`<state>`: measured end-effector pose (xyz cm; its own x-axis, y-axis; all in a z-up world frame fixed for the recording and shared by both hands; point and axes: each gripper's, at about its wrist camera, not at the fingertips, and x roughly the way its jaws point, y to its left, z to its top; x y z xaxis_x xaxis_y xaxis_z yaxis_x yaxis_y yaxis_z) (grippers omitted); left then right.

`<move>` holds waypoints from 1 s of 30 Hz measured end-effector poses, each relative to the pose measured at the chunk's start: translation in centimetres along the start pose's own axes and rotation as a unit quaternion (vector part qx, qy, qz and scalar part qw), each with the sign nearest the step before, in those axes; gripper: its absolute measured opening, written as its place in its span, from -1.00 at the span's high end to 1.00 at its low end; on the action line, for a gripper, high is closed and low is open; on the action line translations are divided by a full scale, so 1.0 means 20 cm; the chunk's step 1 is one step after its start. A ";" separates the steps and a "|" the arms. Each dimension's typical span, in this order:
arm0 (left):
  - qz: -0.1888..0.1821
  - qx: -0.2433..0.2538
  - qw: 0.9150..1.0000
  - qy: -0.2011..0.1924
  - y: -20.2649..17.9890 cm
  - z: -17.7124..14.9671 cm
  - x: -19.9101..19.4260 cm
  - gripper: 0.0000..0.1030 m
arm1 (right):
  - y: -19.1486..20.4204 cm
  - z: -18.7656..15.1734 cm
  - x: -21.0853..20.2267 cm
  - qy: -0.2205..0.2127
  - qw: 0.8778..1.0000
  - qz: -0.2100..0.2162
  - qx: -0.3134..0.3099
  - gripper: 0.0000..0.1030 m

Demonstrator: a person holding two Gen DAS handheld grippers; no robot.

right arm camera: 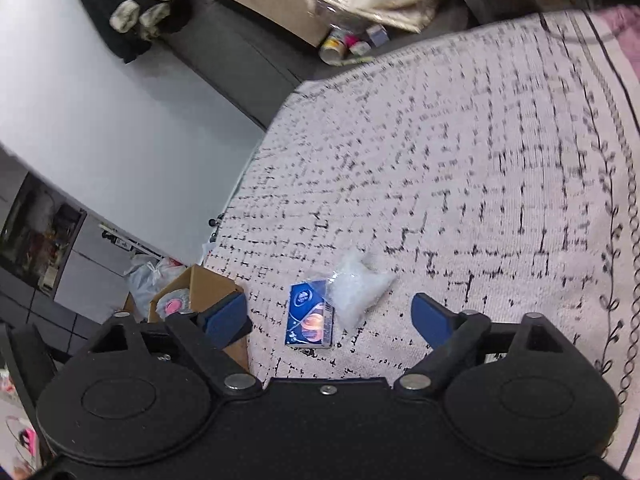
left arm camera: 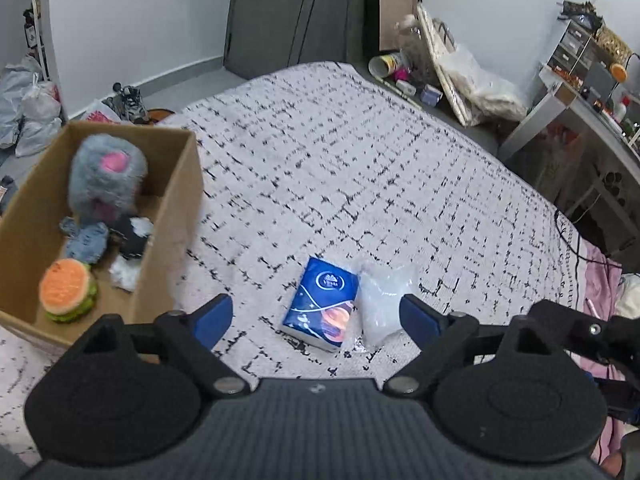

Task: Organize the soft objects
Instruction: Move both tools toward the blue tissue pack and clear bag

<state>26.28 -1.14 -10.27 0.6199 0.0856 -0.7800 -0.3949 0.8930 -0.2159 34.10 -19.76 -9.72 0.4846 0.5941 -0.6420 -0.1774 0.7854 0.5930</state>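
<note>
Just ahead of our left gripper (left arm camera: 316, 316), between the lines of its two blue pads, we see a blue tissue pack (left arm camera: 320, 303) lying flat on the patterned bedspread (left arm camera: 360, 168), with a clear plastic bag of white stuff (left arm camera: 382, 300) touching its right edge. Neither pad touches either thing; the jaws stand wide with nothing between them. Our right gripper (right arm camera: 332, 318) looks at the same pair from another angle: the tissue pack (right arm camera: 310, 320) lies just beyond the gap between its fingertips, the plastic bag (right arm camera: 358, 288) a little further out and to the right, overlapping the pack's far corner. Its jaws are wide too, gripping nothing. To the left of our left gripper, close beside its left finger, stands an open cardboard box (left arm camera: 176, 216) holding a grey plush with a pink patch (left arm camera: 106, 176), a small blue-grey plush (left arm camera: 86, 238), a black-and-white one (left arm camera: 134, 234) and a burger-shaped toy (left arm camera: 68, 290).
</note>
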 end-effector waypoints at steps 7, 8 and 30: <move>0.000 0.004 1.000 0.022 -0.04 -0.04 0.18 -0.44 | -0.09 0.00 0.17 0.039 0.998 0.002 0.041 -0.53; 0.002 0.003 1.000 0.025 -0.04 -0.04 0.20 -0.44 | -0.10 -0.01 0.18 0.041 0.998 0.001 0.045 -0.52; 0.019 0.014 0.994 0.102 -0.01 -0.02 0.52 -0.12 | -0.14 0.01 0.52 0.058 0.997 -0.030 0.042 -0.50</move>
<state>32.47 -0.70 -18.54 0.4532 0.0298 -0.8909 -0.3944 0.9030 -0.1705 39.79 -15.77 -17.98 0.3898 0.5663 -0.7262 -0.0764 0.8058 0.5873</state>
